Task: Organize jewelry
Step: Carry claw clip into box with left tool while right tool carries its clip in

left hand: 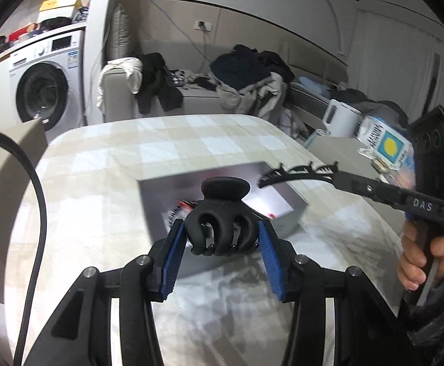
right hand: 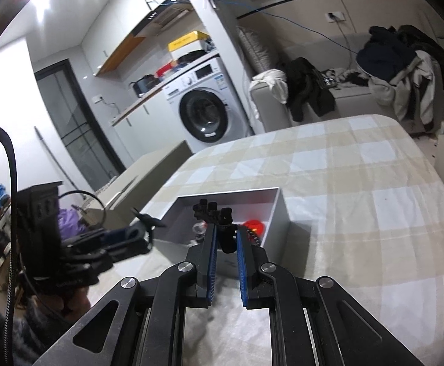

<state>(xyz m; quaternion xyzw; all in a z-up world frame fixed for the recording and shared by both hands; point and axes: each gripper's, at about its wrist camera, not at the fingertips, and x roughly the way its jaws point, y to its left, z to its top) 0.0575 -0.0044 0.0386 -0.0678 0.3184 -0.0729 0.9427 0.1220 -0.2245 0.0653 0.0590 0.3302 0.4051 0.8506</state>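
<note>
My left gripper [left hand: 222,228] is shut on a black claw hair clip [left hand: 222,213] and holds it over the near side of the grey open box [left hand: 295,213]. My right gripper [right hand: 225,238] is shut on a long black toothed hair clip [right hand: 214,213] and holds it above the same box [right hand: 280,213]. That toothed clip also shows in the left wrist view [left hand: 298,172], reaching in from the right over the box. Inside the box lie a red item [right hand: 254,225] and a clear piece [right hand: 198,228]. The left gripper with its clip shows at the left in the right wrist view [right hand: 144,228].
The box sits on a table with a beige checked cloth [left hand: 161,152]. Beyond it are a sofa with piled clothes [left hand: 246,76] and a washing machine [left hand: 43,91]. A white kettle [left hand: 342,119] and a carton [left hand: 386,143] stand on a side surface at the right.
</note>
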